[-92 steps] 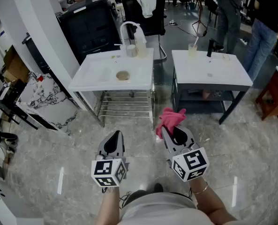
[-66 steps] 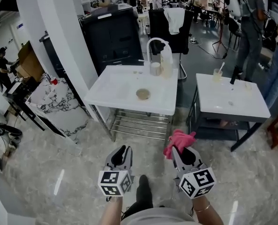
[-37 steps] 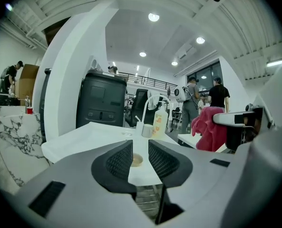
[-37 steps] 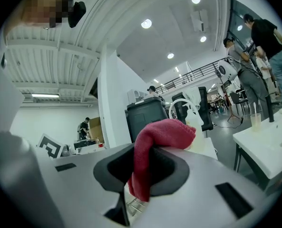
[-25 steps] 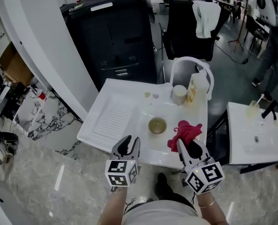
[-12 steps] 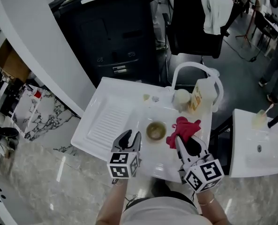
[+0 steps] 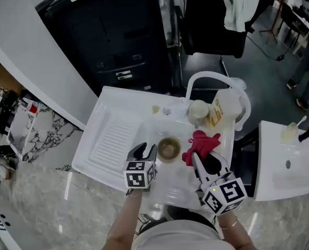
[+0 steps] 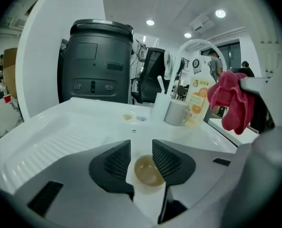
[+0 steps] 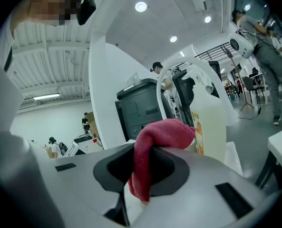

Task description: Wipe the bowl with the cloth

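A small tan bowl (image 7: 168, 148) stands in the basin of the white sink (image 7: 112, 139). My left gripper (image 7: 146, 154) hovers just left of the bowl. Its jaws are opening, and in the left gripper view the bowl (image 8: 147, 172) shows beyond the gap with nothing pressed between the pads. A pink cloth (image 7: 200, 145) hangs from my right gripper (image 7: 197, 157), which is shut on it just right of the bowl. In the right gripper view the cloth (image 9: 152, 148) is pinched between both pads.
A white mug (image 7: 198, 110) and a soap bottle (image 7: 218, 110) stand at the sink's back rim under the arched white faucet (image 7: 217, 79). A ribbed drainboard (image 7: 108, 139) lies left of the basin. A black cabinet (image 7: 118, 40) stands behind, a second white sink (image 7: 284, 165) to the right.
The view has closed in on the sink. Both grippers moved forward over the basin toward the bowl, and the left jaws have spread wider. The cloth stays held.
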Demonstrator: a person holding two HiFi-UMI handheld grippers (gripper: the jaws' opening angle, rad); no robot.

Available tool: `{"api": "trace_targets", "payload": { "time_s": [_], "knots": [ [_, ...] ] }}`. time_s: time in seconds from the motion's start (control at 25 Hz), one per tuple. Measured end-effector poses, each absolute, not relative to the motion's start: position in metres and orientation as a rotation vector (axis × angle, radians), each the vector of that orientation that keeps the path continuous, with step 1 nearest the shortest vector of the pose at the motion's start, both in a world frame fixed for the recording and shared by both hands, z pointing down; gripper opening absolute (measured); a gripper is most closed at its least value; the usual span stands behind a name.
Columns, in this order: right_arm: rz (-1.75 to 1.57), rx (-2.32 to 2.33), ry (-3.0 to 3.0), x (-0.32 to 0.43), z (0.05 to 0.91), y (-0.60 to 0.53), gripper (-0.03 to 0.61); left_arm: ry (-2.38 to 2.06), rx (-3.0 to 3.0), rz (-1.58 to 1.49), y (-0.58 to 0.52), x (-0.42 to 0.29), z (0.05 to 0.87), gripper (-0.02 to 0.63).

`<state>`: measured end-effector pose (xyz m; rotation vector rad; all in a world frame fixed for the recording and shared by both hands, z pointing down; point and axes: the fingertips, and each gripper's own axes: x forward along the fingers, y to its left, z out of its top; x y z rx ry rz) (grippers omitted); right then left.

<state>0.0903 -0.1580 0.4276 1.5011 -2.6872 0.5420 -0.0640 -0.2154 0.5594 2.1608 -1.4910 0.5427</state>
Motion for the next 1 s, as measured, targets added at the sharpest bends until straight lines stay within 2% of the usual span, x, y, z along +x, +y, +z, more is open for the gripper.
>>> {"api": "trace_targets", "payload": {
  "time_s": [1.0],
  "knots": [
    [0.668, 1.491, -2.615, 0.103, 0.47, -0.205, 0.074, -1.2, 1.845, 0.903, -0.259, -0.041, 0.709, 0.172]
  ]
}}
